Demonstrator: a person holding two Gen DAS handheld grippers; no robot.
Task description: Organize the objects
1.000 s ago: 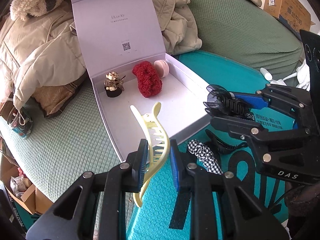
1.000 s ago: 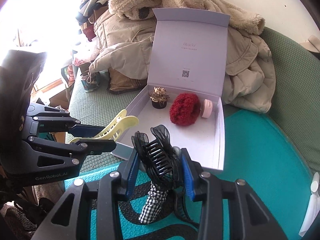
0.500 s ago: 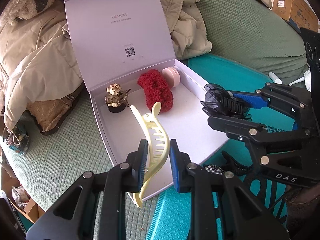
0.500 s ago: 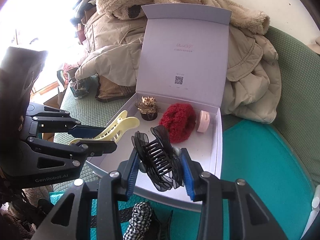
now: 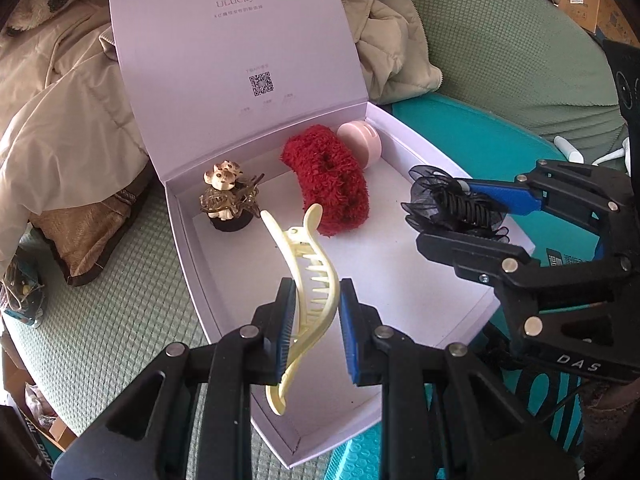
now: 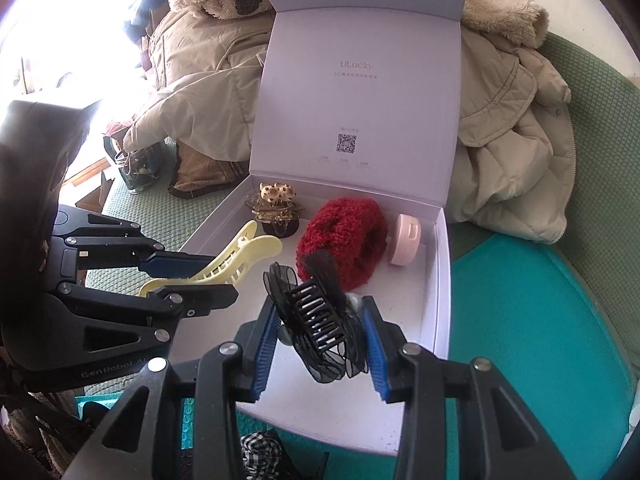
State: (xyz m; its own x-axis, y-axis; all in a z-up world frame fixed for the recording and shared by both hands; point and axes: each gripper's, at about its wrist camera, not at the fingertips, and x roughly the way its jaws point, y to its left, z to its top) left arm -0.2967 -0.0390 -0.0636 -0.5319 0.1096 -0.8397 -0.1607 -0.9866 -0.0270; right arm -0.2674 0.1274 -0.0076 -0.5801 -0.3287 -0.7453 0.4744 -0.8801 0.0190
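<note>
- Our left gripper (image 5: pixel 314 326) clamps the pale yellow claw clip (image 5: pixel 306 280), holding it above the near part of the white box (image 5: pixel 188 248).
- Our right gripper (image 6: pixel 322 338) pinches the black mesh hair clip (image 6: pixel 320 316) over the same box.
- Inside, by the upright lid (image 5: pixel 240 60), we see 3 items: a brown bear clip (image 5: pixel 228 196), a red scrunchie (image 5: pixel 326 186) and a pink round case (image 5: pixel 360 144).
</note>
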